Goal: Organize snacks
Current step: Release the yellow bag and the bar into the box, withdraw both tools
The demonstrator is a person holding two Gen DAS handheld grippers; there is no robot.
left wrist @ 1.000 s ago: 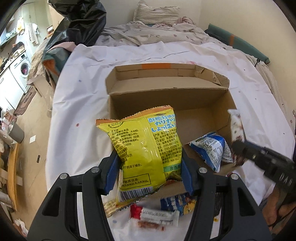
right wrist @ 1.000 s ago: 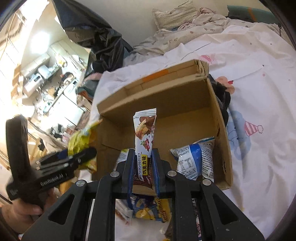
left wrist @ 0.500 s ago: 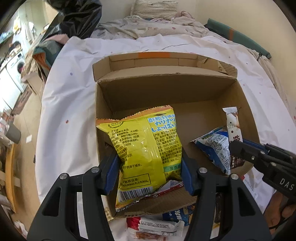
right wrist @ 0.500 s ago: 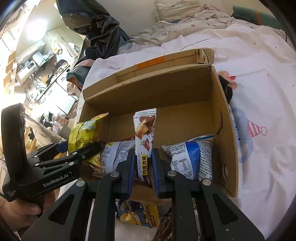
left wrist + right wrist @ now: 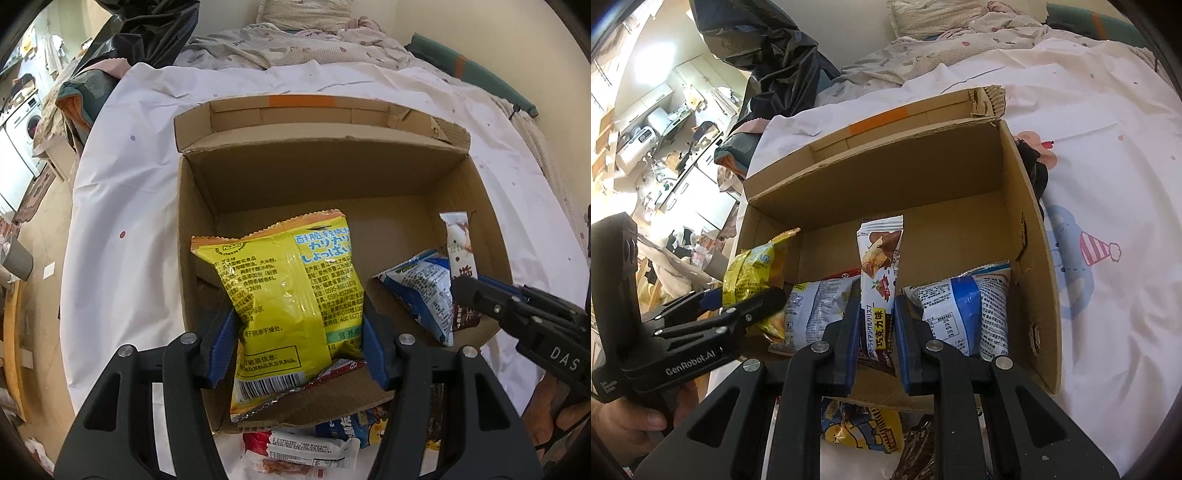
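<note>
An open cardboard box (image 5: 325, 177) lies on the white bed sheet. My left gripper (image 5: 297, 332) is shut on a yellow snack bag (image 5: 288, 295) and holds it over the box's near left part. My right gripper (image 5: 877, 325) is shut on a slim chocolate bar wrapper (image 5: 879, 273), held upright over the box's near edge (image 5: 1052, 332). Blue-and-white snack bags (image 5: 964, 314) lie inside the box on either side of the bar. The right gripper with the bar also shows in the left wrist view (image 5: 461, 291).
More snack packets lie on the sheet in front of the box: a red-and-white one (image 5: 303, 450) and a blue cartoon one (image 5: 857, 424). A black plastic bag (image 5: 768, 48) and pillows sit at the bed's far end. The floor drops off to the left.
Both grippers have moved forward with their snacks, from in front of the box to over its near part. Both grips are unchanged.
</note>
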